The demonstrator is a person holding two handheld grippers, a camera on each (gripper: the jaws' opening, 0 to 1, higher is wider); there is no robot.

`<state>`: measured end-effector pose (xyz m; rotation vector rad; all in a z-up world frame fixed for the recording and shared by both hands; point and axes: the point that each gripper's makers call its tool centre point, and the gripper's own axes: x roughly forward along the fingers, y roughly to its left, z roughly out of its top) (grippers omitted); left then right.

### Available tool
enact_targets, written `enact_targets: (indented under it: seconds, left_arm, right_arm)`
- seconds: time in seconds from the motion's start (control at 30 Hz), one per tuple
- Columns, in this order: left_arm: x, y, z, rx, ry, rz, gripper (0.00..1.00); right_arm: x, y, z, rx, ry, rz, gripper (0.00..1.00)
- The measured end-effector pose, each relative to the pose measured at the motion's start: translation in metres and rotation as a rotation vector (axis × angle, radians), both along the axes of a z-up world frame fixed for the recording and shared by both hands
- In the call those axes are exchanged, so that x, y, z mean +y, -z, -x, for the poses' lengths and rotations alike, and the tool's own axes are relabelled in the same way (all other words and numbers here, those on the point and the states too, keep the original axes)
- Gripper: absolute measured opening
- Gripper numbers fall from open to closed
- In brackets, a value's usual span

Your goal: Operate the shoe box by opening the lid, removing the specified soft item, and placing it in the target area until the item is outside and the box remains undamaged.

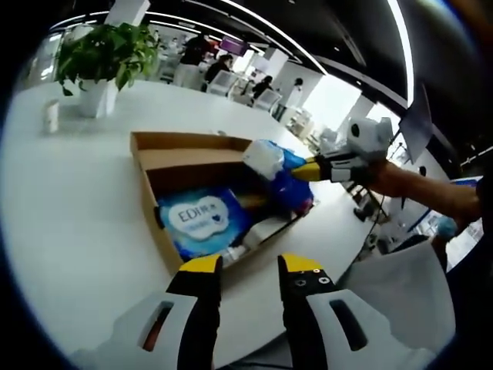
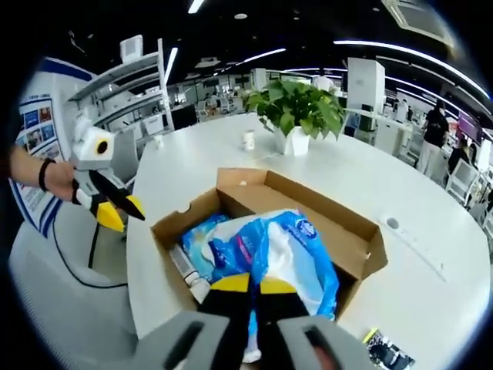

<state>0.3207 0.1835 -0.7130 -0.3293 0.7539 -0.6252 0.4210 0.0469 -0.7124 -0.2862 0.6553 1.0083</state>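
Note:
An open cardboard shoe box [image 1: 145, 182] [image 2: 356, 233] lies on the white table. My right gripper [image 2: 254, 285] is shut on a soft blue-and-white plastic pack [image 2: 286, 245], holding it just above the box. In the left gripper view the same pack [image 1: 271, 163] hangs over the box's far side from the right gripper [image 1: 297, 171]. A second blue pack with a white label [image 1: 202, 220] lies inside the box. My left gripper [image 1: 250, 266] stands open at the near table edge, touching nothing. It also appears off the table's left side [image 2: 122, 212].
A potted green plant [image 1: 104, 54] [image 2: 296, 112] and a small white cup [image 1: 51, 116] [image 2: 248, 140] stand on the table [image 1: 73, 208] [image 2: 420, 185] beyond the box. Chairs, desks and people fill the room behind. A light seat [image 2: 54, 308] sits below the table edge.

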Motion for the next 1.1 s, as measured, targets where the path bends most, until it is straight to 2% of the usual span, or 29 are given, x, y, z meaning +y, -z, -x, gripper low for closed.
enact_targets:
  seconds: [0.6,0.9,1.1]
  left_arm:
    - [-0.016,-0.008,-0.001,-0.011,0.020,0.020,0.28]
    - [-0.029,-0.010,-0.002,-0.013,0.028,0.038,0.28]
    - [-0.040,-0.013,-0.005,-0.018,0.042,0.042,0.28]
  right_arm:
    - [-0.023,-0.039,0.017,-0.063,0.000,-0.009,0.00]
    - [-0.041,-0.051,0.021,-0.092,0.001,-0.001,0.00]
    - [-0.061,-0.049,0.025,-0.095,0.010,0.026,0.00]
